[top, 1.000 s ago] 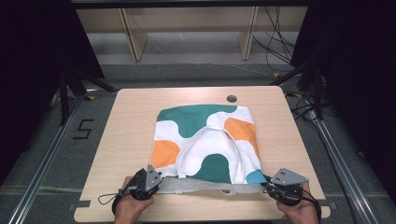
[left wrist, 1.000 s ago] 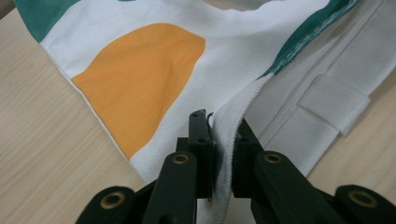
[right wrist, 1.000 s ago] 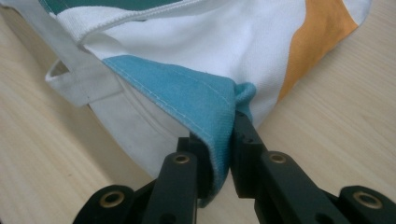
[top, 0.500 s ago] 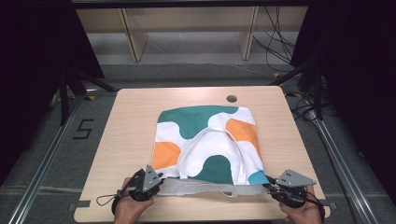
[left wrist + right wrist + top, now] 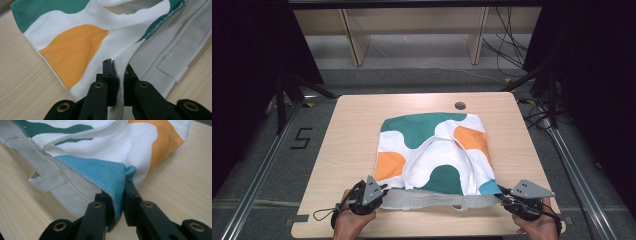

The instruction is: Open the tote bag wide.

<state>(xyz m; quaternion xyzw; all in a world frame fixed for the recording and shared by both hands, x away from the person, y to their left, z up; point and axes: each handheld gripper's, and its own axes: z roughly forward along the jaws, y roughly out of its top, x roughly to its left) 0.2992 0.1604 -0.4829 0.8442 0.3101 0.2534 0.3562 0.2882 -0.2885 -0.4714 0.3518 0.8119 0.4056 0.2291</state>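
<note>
A white cloth bag (image 5: 434, 150) with green, orange and blue patches lies flat on the wooden table (image 5: 352, 130), its white handles looped over it. My left gripper (image 5: 381, 192) is shut on the bag's near left corner, pinching the white hem (image 5: 119, 72) between its jaws. My right gripper (image 5: 503, 195) is shut on the near right corner, where blue fabric (image 5: 110, 176) folds into its jaws. A pale lining strip (image 5: 437, 201) stretches between the two grippers along the table's near edge.
A round dark hole (image 5: 459, 105) sits near the table's far edge. Wooden shelving (image 5: 412, 30) stands beyond the table, and cables (image 5: 512, 45) trail on the floor at the far right. Bare tabletop lies left and right of the bag.
Both grippers have drawn slightly nearer to the table's front edge, keeping hold of the bag's corners. The bag's near edge has followed and the lining strip shows a bit more.
</note>
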